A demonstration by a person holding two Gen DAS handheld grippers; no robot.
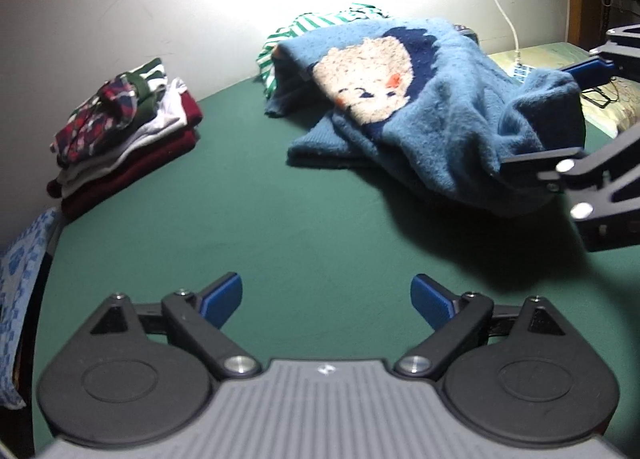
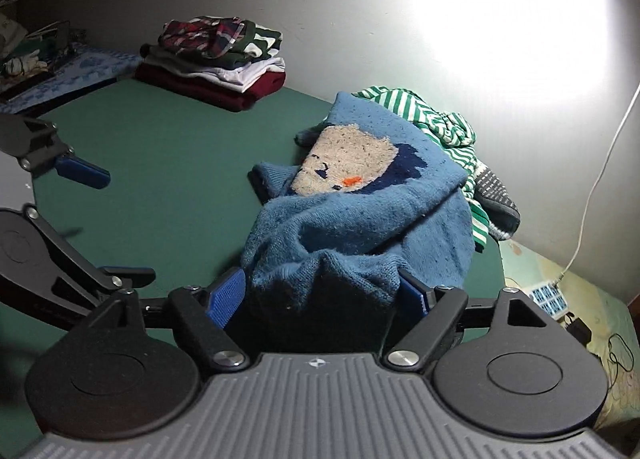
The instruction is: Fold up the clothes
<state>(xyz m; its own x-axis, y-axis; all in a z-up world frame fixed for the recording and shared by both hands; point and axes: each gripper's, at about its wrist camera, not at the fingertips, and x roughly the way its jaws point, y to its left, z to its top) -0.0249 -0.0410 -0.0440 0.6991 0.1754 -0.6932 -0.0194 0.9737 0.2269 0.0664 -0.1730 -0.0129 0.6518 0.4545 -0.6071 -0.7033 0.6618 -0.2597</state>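
Clearly we have the right hand-held gripper (image 2: 322,291) clenched on a bunched edge of the blue sweater (image 1: 420,107), lifting that end clear of the green bench (image 1: 260,219) so the rest trails down and can be spread flat (the face motif is up). Our left hand-held gripper (image 1: 326,299) hangs released over bare bench, free to take another edge. We count two grippers, one sweater in hand, one folded stack (image 1: 124,131) of several garments by the wall, and a loose heap behind the sweater: one striped top (image 2: 432,115) and one grey piece (image 2: 496,199), kept apart from the stack, likely awaiting folding
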